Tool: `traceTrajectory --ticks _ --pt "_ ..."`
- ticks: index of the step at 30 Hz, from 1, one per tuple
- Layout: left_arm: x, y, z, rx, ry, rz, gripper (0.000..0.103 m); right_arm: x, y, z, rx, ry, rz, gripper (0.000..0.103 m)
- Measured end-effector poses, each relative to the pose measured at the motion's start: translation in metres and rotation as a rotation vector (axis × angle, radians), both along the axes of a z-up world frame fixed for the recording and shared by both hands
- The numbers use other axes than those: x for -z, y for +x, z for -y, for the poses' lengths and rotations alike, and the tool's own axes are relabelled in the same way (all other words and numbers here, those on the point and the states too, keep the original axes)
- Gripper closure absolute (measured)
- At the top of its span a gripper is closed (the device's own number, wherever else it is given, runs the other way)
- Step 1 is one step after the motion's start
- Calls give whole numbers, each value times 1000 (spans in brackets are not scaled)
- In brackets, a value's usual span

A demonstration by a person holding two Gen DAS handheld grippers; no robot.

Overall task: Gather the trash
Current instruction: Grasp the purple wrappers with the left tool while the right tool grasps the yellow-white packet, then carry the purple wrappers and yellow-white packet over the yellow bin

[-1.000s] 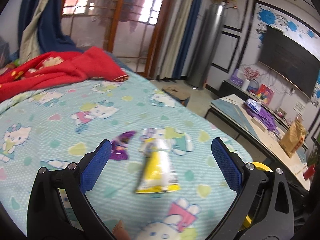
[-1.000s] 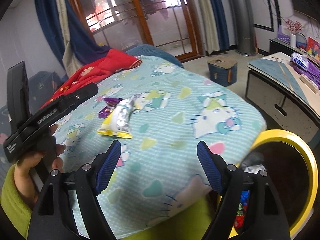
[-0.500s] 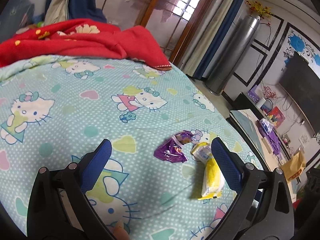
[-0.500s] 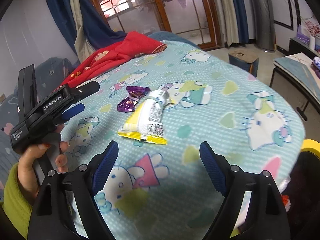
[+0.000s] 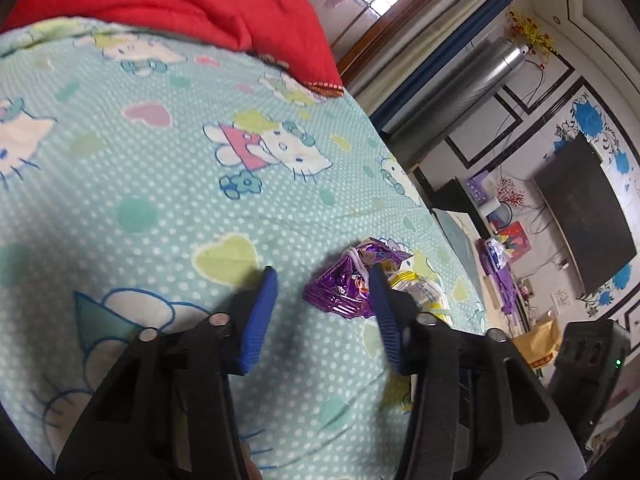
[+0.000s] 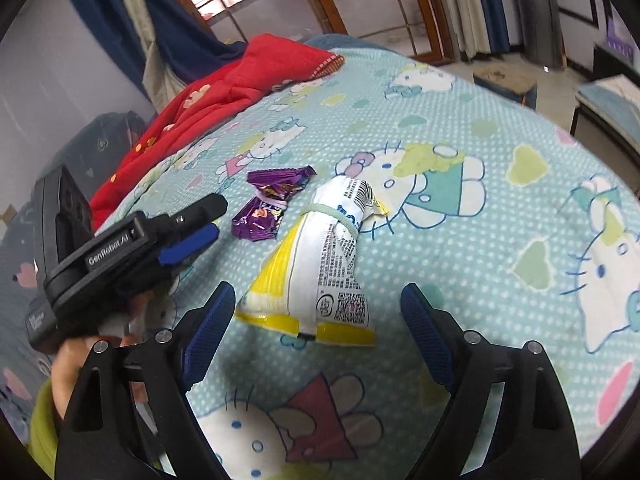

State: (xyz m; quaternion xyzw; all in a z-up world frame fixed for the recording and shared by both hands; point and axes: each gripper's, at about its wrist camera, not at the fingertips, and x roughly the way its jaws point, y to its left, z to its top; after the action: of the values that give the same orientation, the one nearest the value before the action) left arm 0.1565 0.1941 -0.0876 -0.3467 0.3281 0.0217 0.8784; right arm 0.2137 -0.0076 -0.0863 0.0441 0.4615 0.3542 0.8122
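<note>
A crumpled purple wrapper (image 5: 344, 288) (image 6: 266, 210) lies on the Hello Kitty bed sheet (image 5: 160, 184). My left gripper (image 5: 322, 274) (image 6: 214, 220) hovers low over the sheet with its jaws closing. The wrapper sits just beyond the tips, against the right finger, and no pad presses on it. Next to it lies a yellow-and-white snack bag (image 6: 316, 276) (image 5: 418, 290) tied with a band. My right gripper (image 6: 318, 296) is open, and the bag's lower end lies between its fingertips without touching them.
A red blanket (image 5: 160, 0) (image 6: 224, 92) is heaped at the far side of the bed. Past the bed's edge are a low table (image 5: 472, 248), a silver column (image 5: 472, 76), a wall TV (image 5: 584, 216) and a small box on the floor (image 6: 504, 84).
The left gripper dropped toward the purple wrapper, rolled, and its jaws narrowed a lot. The right gripper moved in over the yellow bag; the yellow-rimmed bin left its view.
</note>
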Motion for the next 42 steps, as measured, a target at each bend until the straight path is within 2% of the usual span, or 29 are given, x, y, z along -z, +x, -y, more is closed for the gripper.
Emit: traceTrajectory --ticks 3,7,10,14,19,26,31,35,36,37,42 --pt "0 4 5 15 7 -3 71 2 -1 -1 7 0 15 27" --pt "0 8 11 36 17 -5 71 4 -3 1 8 -7 37 44" --pt "1 12 16 52 27 -16 71 4 -7 4 5 -14 51 47" --pt "1 16 20 68 49 -31 72 4 -15 9 10 -23 74 49" --pt "3 18 20 72 50 -38 83 4 -27 20 17 -31 94 49" --pt "0 19 28 99 78 -26 88 2 -36 29 27 -35 100 49" --pt "-13 14 43 128 150 22 92 0 -38 40 42 -30 100 49" --pt "-26 8 66 185 246 54 94 -1 -38 52 65 -29 99 50" --pt "-28 7 72 197 265 62 99 -2 -37 56 74 -27 99 50" --pt "-31 5 77 209 284 68 99 -2 -37 59 80 -26 99 50" --pt "-37 0 99 258 327 90 99 -4 -30 81 138 -10 82 50"
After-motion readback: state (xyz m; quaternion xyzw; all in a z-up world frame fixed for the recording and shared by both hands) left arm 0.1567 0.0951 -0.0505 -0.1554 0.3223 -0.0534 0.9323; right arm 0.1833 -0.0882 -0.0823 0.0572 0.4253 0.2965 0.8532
